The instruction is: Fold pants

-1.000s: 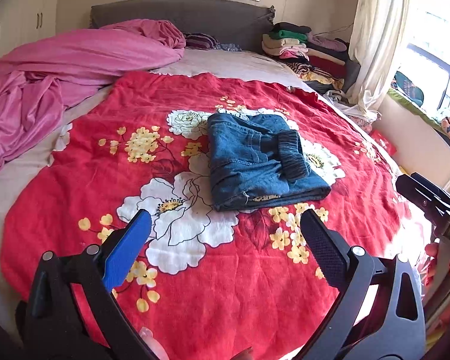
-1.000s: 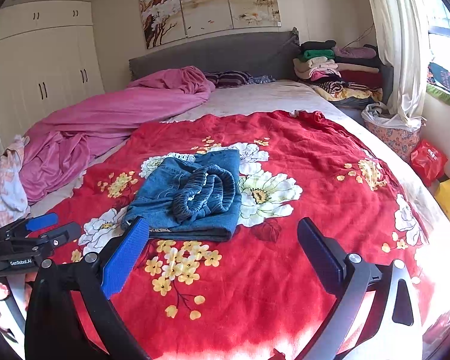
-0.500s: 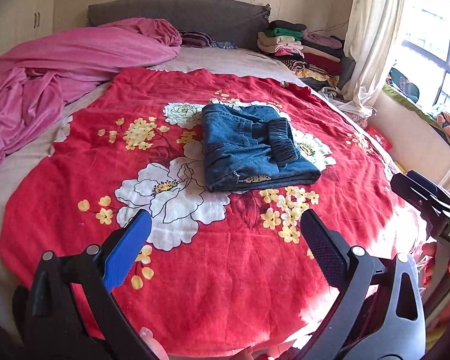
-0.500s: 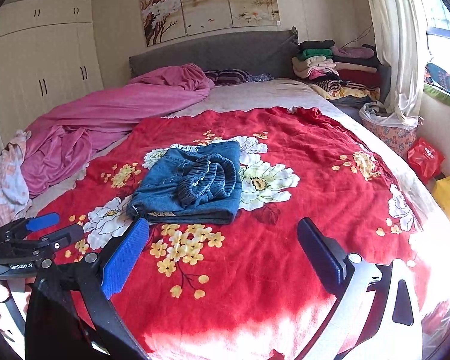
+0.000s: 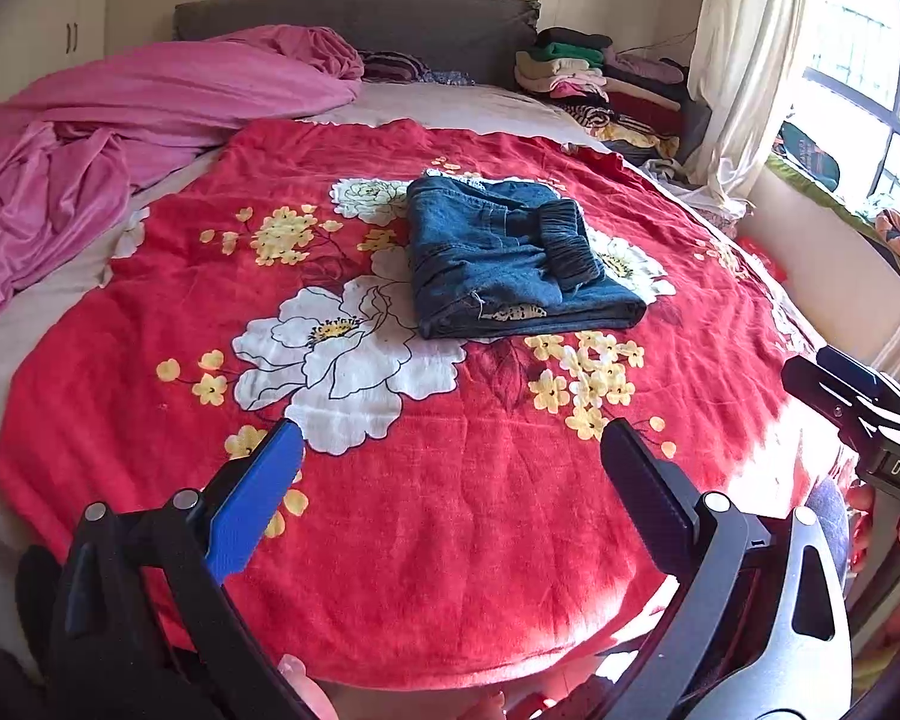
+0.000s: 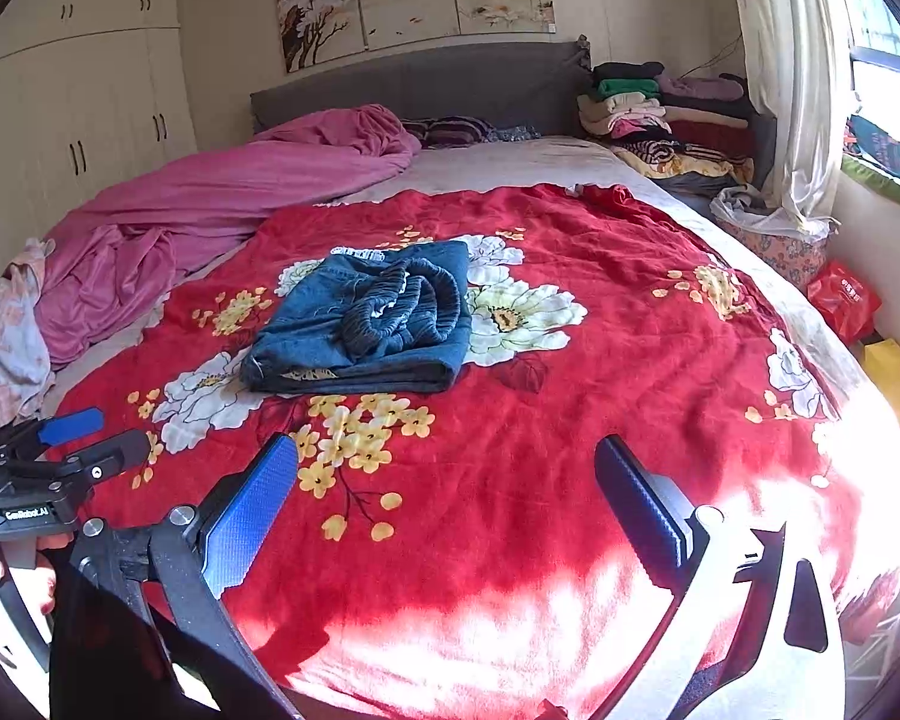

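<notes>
Looking through both cameras, I see one pair of pants, blue denim, folded into a block. It lies in the middle of the red flower blanket on the bed, well away from both claws.

Some things are hard to see. The folds hide the legs of the pants. The edge of each picture cuts off the claw handles and most of the person's hands. Sun glare washes out the near right part of the blanket in the right view.

Both claws have pulled back since a second ago, so the pants look smaller and farther off, and I see more blanket.

I count two claws. My left claw is spread wide and holds nothing. My right claw is spread wide and empty too. One pink quilt lies bunched at the left, and one pile of folded clothes sits by the headboard.
</notes>
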Motion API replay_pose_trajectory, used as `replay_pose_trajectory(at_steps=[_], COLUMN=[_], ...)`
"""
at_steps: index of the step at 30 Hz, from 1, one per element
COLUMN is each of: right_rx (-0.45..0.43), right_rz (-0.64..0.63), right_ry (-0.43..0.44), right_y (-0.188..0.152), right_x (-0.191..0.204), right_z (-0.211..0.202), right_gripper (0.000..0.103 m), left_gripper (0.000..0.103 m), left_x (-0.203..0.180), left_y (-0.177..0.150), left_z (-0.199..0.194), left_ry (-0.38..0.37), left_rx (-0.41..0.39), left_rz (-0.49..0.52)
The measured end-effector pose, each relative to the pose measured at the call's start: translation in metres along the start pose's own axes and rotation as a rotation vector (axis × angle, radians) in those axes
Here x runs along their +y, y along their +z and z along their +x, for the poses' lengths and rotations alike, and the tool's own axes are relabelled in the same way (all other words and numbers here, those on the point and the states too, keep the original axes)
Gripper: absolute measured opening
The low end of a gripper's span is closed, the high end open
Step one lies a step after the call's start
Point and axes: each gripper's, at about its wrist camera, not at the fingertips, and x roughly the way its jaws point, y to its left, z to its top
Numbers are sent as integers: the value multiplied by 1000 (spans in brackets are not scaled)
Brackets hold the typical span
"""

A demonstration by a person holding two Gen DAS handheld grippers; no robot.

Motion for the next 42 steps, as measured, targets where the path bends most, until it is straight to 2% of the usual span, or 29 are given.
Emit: replay_pose_trajectory(at_steps=[8, 14, 24, 42], right_rx=[-9, -25, 32, 51], right_rz=[0, 4, 17, 9], right_ry=[7, 31, 8, 11], right_y=[-5, -10, -23, -29], right_x=[0, 3, 0, 2], right_z=[2, 2, 18, 22], right_gripper=[98, 98, 98, 98], left_gripper=[93, 93, 93, 93], left_x=[-3, -7, -7, -3], left_y=[-12, -16, -23, -27], left_z=[6, 8, 21, 26], left_ry=[-1, -5, 0, -6], left_rx=[22, -4, 34, 59], left_rz=[13, 27, 32, 11])
